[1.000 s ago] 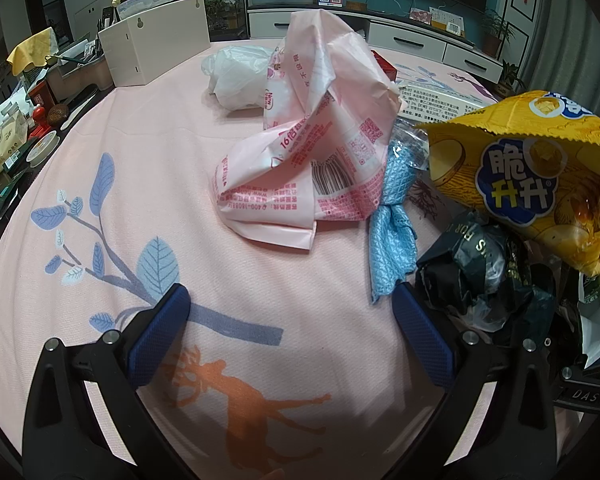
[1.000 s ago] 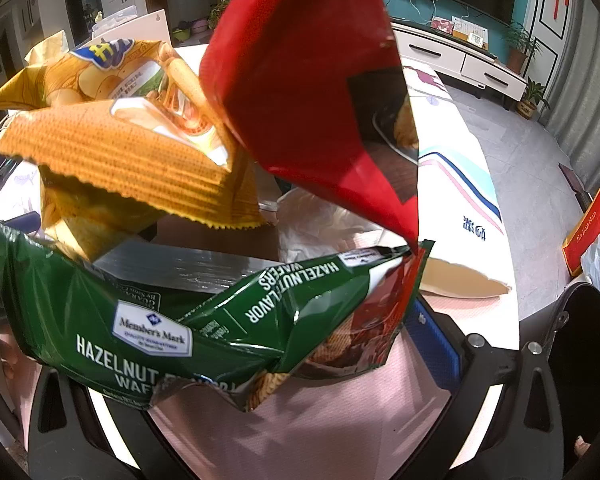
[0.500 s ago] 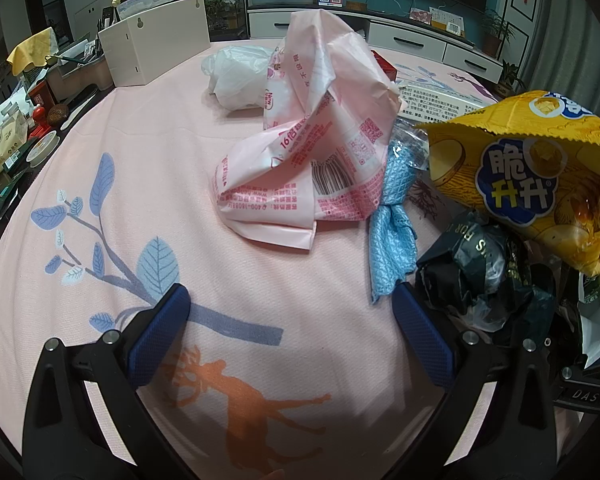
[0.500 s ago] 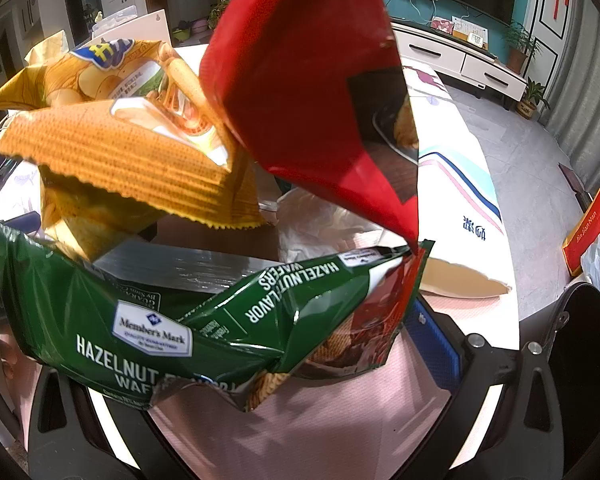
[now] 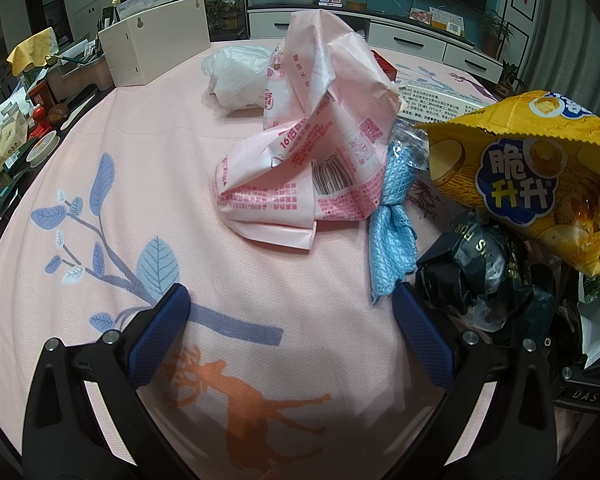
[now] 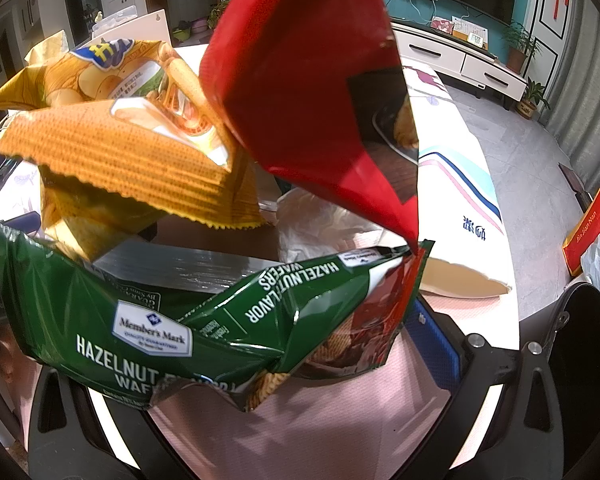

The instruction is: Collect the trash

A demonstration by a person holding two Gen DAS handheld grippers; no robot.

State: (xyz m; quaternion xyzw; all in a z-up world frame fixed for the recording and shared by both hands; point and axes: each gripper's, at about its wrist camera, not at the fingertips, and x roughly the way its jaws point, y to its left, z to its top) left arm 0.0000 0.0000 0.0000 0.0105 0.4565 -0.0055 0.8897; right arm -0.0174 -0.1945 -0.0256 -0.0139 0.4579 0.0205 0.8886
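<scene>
The left gripper (image 5: 286,320) stands wide open over the pink tablecloth (image 5: 148,128), gripping nothing. Ahead of it lie one crumpled pink paper wrapper (image 5: 312,152), one white plastic bag (image 5: 238,74) and one blue mesh cloth (image 5: 392,224). The right gripper (image 6: 260,340) carries three glossy foil bags bunched between its fingers: one green wafer bag (image 6: 148,316), one yellow snack bag (image 6: 128,148), one red bag (image 6: 308,92); whether it pinches them cannot be told.

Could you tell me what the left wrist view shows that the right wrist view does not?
Only the left view shows the pink wrapper, blue cloth, white bag and the open left gripper. Only the right view shows the green wafer bag and red bag in the right gripper, plus the floor. Both show the yellow snack bag.
</scene>
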